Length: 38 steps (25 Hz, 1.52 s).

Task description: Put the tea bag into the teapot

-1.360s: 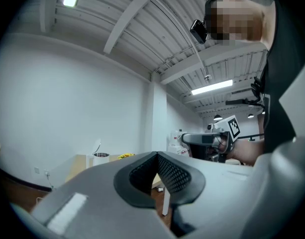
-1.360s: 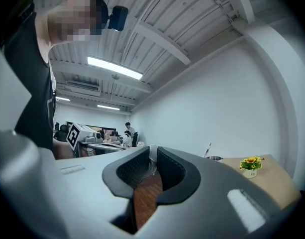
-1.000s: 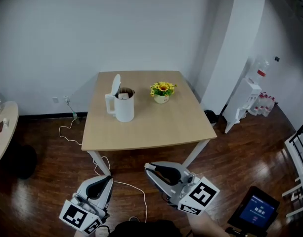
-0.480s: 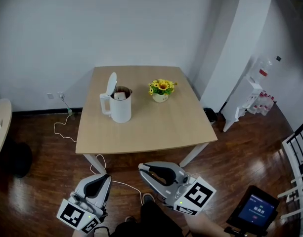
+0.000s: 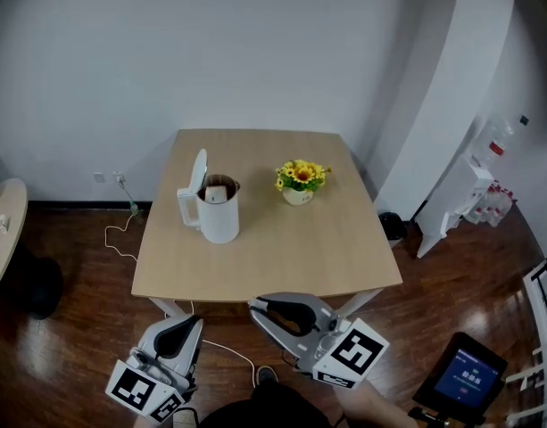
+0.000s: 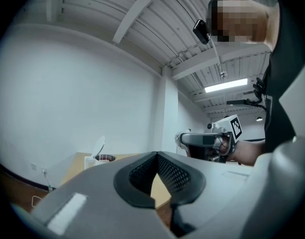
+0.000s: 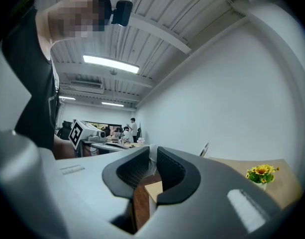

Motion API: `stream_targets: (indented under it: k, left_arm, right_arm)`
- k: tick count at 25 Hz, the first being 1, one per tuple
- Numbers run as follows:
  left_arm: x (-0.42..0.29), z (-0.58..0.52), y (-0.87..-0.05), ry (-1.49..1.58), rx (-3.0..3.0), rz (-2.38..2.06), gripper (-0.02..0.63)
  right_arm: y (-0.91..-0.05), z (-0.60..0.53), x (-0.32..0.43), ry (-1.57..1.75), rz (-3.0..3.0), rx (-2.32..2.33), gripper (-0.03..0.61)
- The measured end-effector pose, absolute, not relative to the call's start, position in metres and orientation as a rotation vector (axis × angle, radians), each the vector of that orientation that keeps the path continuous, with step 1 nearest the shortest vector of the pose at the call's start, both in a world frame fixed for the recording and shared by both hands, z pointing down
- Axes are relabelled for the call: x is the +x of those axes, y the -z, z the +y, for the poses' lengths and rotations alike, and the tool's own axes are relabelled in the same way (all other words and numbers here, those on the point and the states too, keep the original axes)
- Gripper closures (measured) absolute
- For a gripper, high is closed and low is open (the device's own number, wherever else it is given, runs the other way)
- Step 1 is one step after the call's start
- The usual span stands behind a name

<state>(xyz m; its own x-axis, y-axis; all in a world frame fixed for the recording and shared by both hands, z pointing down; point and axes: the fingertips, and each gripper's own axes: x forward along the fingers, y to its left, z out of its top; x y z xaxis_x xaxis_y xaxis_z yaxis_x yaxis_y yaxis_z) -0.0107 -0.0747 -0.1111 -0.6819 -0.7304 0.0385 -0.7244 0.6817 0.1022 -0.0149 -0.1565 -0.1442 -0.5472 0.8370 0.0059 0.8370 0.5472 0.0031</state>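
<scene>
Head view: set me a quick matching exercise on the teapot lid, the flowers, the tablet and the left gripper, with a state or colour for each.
Things:
1. teapot lid
2. flowers
3. tablet
4. left gripper

States:
A. blue screen, off the table, at the picture's lower right
B. shut, with nothing in it
C. tipped up, open
D. yellow, on the table

Pairs: 1-C; 2-D; 3-A; 4-B
</scene>
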Motion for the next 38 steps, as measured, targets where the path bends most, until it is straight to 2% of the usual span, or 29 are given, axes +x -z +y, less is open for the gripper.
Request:
stream_targets:
  k: [17,38]
  left_arm:
    - [-0.099,-0.129,0.112,0.098,1.14,-2.856,0.611]
    - [-0.178,-0.094,0.113,0.123,1.296,-2.766,0.611]
  right_arm:
    - [0.144,-0.196,-0.107,0.012,-2.703,-1.647,0.528]
    - [0.15,-0.152,-0.195,0.028,-2.755,-1.518,0.528]
